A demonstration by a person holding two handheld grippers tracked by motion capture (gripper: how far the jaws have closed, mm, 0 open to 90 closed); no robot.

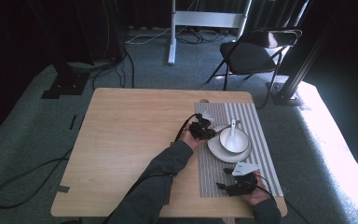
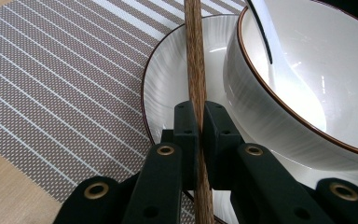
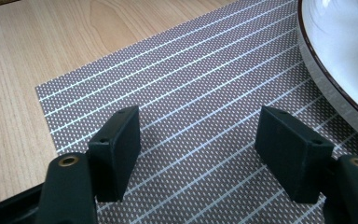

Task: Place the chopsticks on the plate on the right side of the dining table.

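Observation:
A white bowl [image 1: 234, 140] with a white spoon [image 1: 232, 129] in it stands on a white plate [image 1: 218, 150] on the striped placemat [image 1: 256, 119]. My left gripper [image 1: 202, 130] is at the plate's left rim. In the left gripper view it [image 2: 198, 122] is shut on a brown wooden stick, a chopstick [image 2: 195, 56], that runs over the plate [image 2: 168, 84] beside the bowl [image 2: 307, 93]. My right gripper [image 1: 224, 179] hovers over the mat's near end, below the plate. In the right gripper view it [image 3: 205, 140] is open, with bare mat [image 3: 177, 93] between the jaws and the plate's rim [image 3: 326, 79] at the right.
The wooden table [image 1: 130, 135] has bare room left of the mat. A black folding chair [image 1: 251, 56] and a white stand [image 1: 172, 32] are on the carpet beyond the far edge. Cables lie on the floor at the left [image 1: 23, 179].

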